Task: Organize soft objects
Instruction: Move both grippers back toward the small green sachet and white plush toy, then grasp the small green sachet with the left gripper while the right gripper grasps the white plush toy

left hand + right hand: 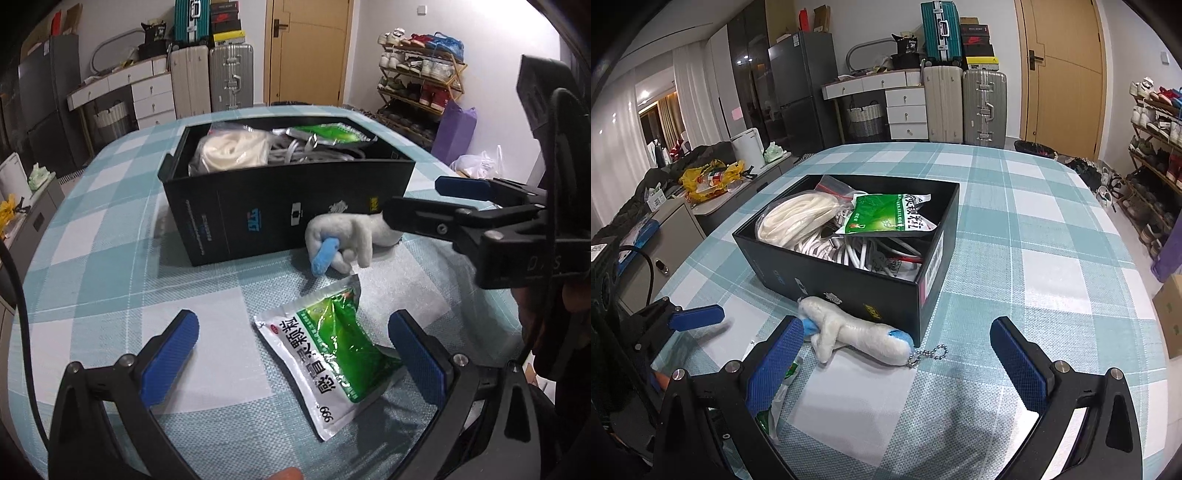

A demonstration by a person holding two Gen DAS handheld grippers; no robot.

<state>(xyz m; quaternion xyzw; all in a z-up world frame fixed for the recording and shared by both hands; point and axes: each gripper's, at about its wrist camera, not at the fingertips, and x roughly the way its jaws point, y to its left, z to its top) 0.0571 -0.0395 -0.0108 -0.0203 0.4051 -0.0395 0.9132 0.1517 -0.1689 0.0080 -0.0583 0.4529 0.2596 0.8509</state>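
Foil green sachet (325, 354) lies flat between spread left gripper (295, 354) fingers; may slip. Right gripper (897, 362), also spread, may snag plush keychain (857, 338) chain against black box (849, 280).

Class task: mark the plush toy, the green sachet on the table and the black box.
plush toy (849, 328): right wrist view, its white body.
green sachet (332, 354): left wrist view, its green middle.
black box (258, 206): left wrist view, its front wall.

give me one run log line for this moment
left gripper: open over green sachet | right gripper: open near plush toy | black box: part filled
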